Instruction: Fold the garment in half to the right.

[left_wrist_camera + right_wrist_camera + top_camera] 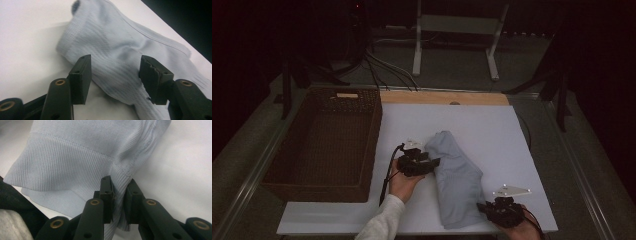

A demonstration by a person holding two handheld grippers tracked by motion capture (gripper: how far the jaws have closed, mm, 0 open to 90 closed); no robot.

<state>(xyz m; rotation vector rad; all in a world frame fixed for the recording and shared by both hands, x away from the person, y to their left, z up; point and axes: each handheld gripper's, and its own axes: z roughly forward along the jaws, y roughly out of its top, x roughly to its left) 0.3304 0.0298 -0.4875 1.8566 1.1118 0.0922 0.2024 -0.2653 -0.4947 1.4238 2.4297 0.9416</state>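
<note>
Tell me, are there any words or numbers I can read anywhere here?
None can be read.
The pale tag on the far rim of the wicker basket is too small and dim to show any writing.
The light blue garment shows ribbed fabric and seams, with no print or label.
The white board bears no writing.

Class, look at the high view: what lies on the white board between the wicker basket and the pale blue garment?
The left gripper and the hand holding it; otherwise bare white board.

Dim high view, brighter, softer close-ups
</note>
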